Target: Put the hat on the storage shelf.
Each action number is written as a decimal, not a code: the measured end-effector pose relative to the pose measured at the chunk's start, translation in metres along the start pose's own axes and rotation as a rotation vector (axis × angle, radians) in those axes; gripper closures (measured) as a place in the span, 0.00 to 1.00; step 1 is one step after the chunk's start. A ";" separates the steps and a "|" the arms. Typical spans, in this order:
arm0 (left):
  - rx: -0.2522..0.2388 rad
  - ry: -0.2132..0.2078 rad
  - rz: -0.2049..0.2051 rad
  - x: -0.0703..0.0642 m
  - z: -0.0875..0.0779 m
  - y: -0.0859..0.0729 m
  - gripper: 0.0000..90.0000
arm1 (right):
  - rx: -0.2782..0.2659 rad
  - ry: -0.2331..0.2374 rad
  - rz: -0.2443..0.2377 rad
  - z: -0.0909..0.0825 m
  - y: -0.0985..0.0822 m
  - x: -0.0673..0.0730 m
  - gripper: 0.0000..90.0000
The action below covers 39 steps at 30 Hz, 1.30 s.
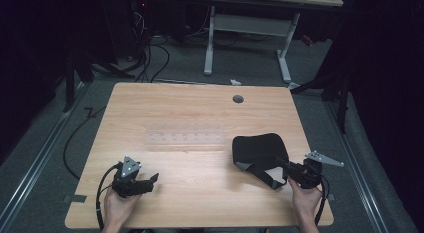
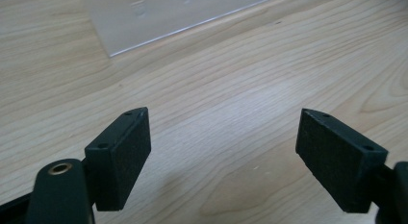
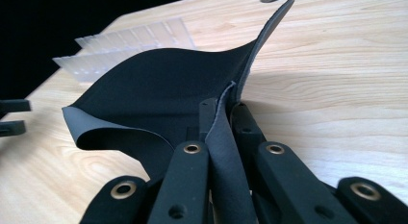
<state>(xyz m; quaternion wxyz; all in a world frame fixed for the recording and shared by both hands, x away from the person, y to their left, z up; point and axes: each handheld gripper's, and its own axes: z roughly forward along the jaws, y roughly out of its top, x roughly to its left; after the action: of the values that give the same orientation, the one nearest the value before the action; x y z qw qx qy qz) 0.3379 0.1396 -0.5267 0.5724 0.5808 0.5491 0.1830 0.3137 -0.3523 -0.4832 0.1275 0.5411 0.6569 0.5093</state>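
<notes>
Our right gripper (image 1: 289, 174) pinches the near edge of the black mat (image 1: 260, 150) at the table's (image 1: 190, 108) right side, its long axis crosswise. The left gripper (image 2: 221, 152) is spread over bare wood (nothing between the pads). In the right gripper view, the mat (image 3: 159, 89) curls up from the clamped edge, likely for dragging.

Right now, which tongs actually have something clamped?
The right tongs: shut on the black fabric piece at its edge. The left tongs stand open over bare table, nothing between.
</notes>
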 end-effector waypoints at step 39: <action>0.045 -0.244 0.096 -0.075 0.004 -0.005 0.17 | 0.097 0.147 -0.116 0.034 0.007 0.074 0.96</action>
<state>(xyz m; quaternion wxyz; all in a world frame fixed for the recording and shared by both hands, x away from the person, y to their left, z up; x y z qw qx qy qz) 0.3140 0.0726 -0.5009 0.6122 0.6372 0.4509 0.1258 0.3144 -0.2730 -0.4643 0.0818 0.4688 0.7187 0.5070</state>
